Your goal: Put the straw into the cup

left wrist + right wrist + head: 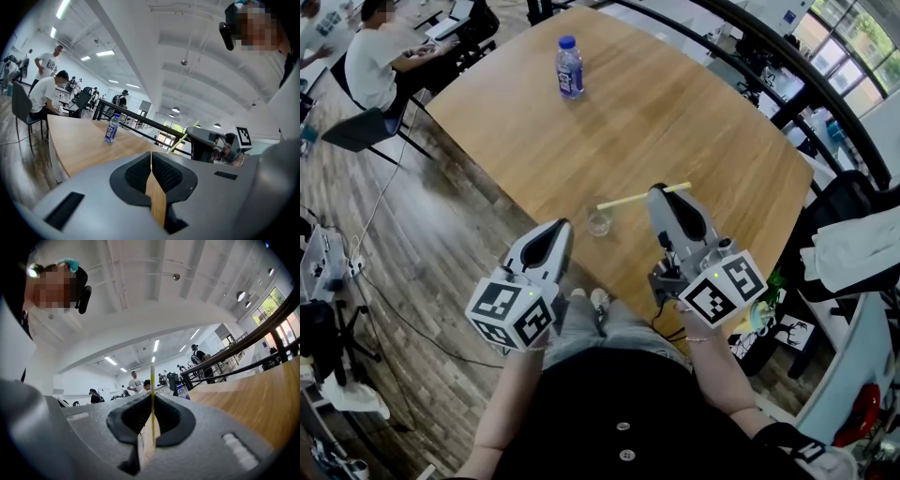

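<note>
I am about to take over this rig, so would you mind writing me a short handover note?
Left gripper: shut, empty, just left of the cup.
Right gripper: shut on the yellow straw, held roughly level.
The clear cup stands upright on the wooden table, near its front edge. The straw's free end is by the cup's rim and seems not to be inside.
Done: straw in grip.
Left: tilt the straw, lower it into the cup, release.

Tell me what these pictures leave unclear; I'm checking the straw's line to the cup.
1. The cup: in neither gripper view; in the head view too small and clear to tell its contents.
2. The straw: head view, a stretch hidden behind the right gripper clamping it.
3. The bottle: head view, label too small to read.
</note>
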Tool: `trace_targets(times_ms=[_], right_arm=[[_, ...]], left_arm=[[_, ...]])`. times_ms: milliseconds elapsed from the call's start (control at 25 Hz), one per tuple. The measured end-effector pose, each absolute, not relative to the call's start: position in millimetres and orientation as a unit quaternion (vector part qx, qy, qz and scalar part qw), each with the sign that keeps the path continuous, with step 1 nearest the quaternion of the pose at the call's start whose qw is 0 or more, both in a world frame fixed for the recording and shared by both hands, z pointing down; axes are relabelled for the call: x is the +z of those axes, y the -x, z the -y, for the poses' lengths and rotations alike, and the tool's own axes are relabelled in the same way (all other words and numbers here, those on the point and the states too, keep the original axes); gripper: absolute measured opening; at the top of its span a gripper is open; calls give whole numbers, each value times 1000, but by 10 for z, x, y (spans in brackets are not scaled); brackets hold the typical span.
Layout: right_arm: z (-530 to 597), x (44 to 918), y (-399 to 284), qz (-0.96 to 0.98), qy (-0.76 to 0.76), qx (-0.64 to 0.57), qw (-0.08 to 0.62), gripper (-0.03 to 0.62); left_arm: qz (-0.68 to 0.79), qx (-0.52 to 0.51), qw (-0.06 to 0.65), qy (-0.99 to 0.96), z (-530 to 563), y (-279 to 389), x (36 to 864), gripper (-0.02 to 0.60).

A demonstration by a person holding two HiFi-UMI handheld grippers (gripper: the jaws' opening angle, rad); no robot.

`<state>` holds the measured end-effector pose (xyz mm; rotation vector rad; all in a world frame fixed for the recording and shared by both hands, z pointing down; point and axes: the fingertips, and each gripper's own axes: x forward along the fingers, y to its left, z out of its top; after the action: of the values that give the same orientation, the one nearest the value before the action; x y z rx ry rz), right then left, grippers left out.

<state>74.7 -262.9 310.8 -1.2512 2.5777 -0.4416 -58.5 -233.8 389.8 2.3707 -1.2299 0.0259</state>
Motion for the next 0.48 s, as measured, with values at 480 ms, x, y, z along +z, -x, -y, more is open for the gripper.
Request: trace_targets(times_ms=[480], right_arm=[[2794,3265,-681,-868,457,-169,95,15]], left_arm=[[429,26,256,-866,2511,727,4020,21]])
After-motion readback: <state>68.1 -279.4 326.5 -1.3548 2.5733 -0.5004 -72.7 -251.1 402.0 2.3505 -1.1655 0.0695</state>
